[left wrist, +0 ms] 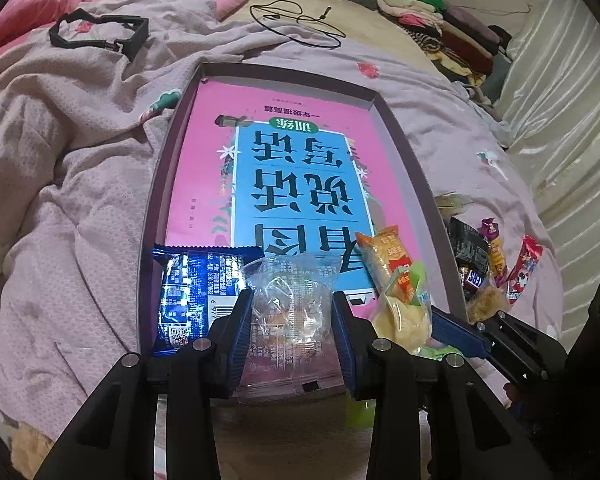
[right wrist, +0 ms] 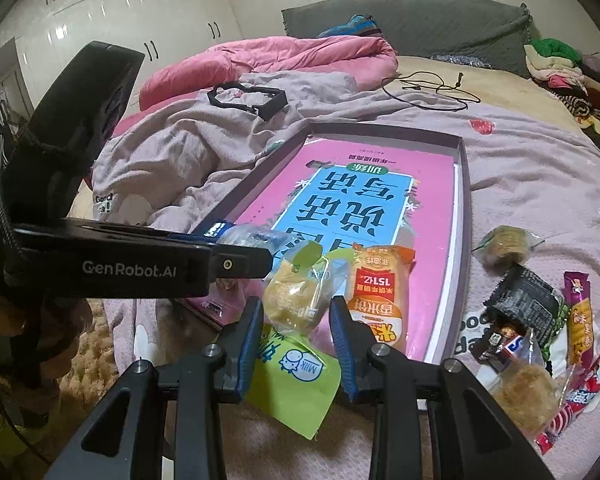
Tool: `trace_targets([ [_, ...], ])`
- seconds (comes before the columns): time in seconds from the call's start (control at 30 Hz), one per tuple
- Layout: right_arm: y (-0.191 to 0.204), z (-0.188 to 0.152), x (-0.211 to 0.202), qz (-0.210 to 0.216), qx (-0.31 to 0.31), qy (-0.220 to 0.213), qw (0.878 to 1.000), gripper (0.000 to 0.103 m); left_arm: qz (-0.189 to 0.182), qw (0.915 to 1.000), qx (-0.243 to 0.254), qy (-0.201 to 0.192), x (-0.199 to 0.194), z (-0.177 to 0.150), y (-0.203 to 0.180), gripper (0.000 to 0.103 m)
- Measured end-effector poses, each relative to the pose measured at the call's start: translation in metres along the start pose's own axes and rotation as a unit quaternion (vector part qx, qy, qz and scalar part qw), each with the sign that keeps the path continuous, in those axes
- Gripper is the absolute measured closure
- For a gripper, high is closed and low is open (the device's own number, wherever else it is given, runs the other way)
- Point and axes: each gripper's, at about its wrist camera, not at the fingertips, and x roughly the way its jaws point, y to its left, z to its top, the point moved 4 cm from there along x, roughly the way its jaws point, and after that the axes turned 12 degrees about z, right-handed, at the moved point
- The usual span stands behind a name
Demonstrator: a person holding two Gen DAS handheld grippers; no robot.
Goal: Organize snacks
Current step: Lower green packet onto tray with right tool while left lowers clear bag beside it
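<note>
Left gripper [left wrist: 292, 316] gripping a clear snack packet [left wrist: 290, 300] between narrow blue pads, packet resting over the near end of the tray [left wrist: 162, 184]. Lying just left of it inside the tray, a blue wrapper [left wrist: 192, 292]; lying to its right, an orange packet [left wrist: 384, 260].

Right gripper [right wrist: 296, 320] pinching a green-and-clear pastry packet [right wrist: 296, 300], fingers narrow, pads pressing its sides, green flap [right wrist: 296, 388] hanging over the tray's near edge. Touching it on the right, the orange packet [right wrist: 376, 292], lying in the tray's near right corner.

Lining the tray floor, a pink and blue book [right wrist: 360, 196]. Waiting outside the tray's right wall on the lilac bedspread [right wrist: 520, 172], a loose heap of snacks [right wrist: 536, 320]: a black packet, a chocolate bar, round pastries, red and purple sticks.

Sitting farther back, a black frame [right wrist: 246, 98], a black cord [right wrist: 432, 90], a pink duvet [right wrist: 280, 56].
</note>
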Motion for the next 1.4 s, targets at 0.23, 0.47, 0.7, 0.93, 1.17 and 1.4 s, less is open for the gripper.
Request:
trace_targets([
  [0.23, -0.008, 0.001, 0.005, -0.023, 0.003, 0.008, 1.0, 0.068, 0.0, 1.0, 0.003, 0.0, 0.001, 0.0, -0.002, 0.064],
  [0.47, -0.011, 0.0, 0.005, -0.047, -0.012, 0.009, 0.999, 0.068, -0.001, 0.9999, 0.011, -0.001, 0.001, -0.001, -0.007, 0.064],
  [0.7, -0.014, 0.001, 0.008, -0.068, -0.019, 0.016, 0.997, 0.068, 0.008, 0.9996, 0.028, 0.0, 0.004, -0.004, -0.014, 0.064],
  [0.93, -0.015, 0.003, 0.017, -0.075, -0.027, 0.021, 0.997, 0.067, 0.012, 0.9995, 0.028, 0.003, 0.007, -0.004, -0.012, 0.064],
  [1.17, -0.013, 0.005, 0.025, -0.088, -0.049, 0.026, 0.995, 0.067, 0.012, 0.9995, 0.03, 0.006, 0.009, -0.006, -0.013, 0.064],
  [1.4, -0.013, 0.002, 0.022, -0.078, -0.041, 0.019, 0.996, 0.066, 0.01, 0.9994, 0.031, 0.009, 0.01, -0.006, -0.015, 0.064],
])
